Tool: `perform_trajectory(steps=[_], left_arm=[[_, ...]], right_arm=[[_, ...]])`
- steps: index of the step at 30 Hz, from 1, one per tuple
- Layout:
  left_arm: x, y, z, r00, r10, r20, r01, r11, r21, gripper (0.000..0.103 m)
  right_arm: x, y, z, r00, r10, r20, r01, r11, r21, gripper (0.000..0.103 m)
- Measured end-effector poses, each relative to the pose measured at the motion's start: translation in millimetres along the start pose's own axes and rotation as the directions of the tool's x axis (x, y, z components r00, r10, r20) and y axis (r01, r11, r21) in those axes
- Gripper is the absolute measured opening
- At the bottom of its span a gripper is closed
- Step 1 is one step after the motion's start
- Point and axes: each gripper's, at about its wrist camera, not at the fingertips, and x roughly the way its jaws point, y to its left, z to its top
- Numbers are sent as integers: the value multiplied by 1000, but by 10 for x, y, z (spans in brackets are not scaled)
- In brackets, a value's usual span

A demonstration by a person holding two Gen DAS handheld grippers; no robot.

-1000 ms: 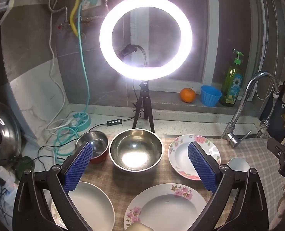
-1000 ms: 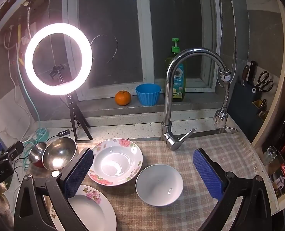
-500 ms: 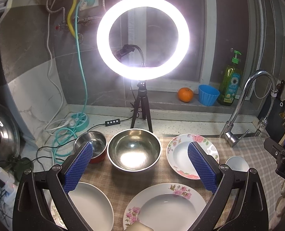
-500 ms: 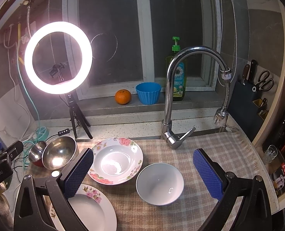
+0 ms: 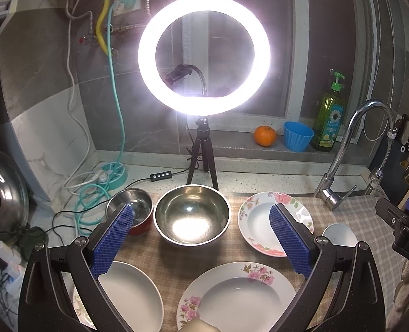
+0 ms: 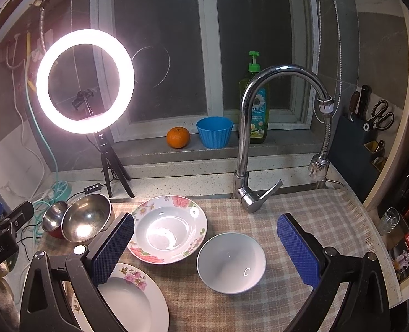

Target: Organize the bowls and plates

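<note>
Two steel bowls [image 5: 192, 214] [image 5: 131, 207] (the smaller red outside) sit side by side left of three floral plates [image 6: 171, 228] [image 5: 239, 294] [image 5: 129, 294] and a white bowl [image 6: 231, 262], all upright.

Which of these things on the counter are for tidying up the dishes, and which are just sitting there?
For the job:
big steel bowl
small steel bowl
white bowl
three flowered plates: back, front, left
left gripper and right gripper, both open and holding nothing

Just sitting there:
ring light
orange
blue cup
soap bottle
faucet
</note>
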Motion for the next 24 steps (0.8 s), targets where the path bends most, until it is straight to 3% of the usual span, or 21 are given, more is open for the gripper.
perform_trajectory(steps=[24], left_arm=[[-43, -73, -24, 1000, -19, 5, 19, 1000, 15, 99]], right_arm=[[-47, -28, 0, 1000, -2, -3, 2, 1000, 10, 102]])
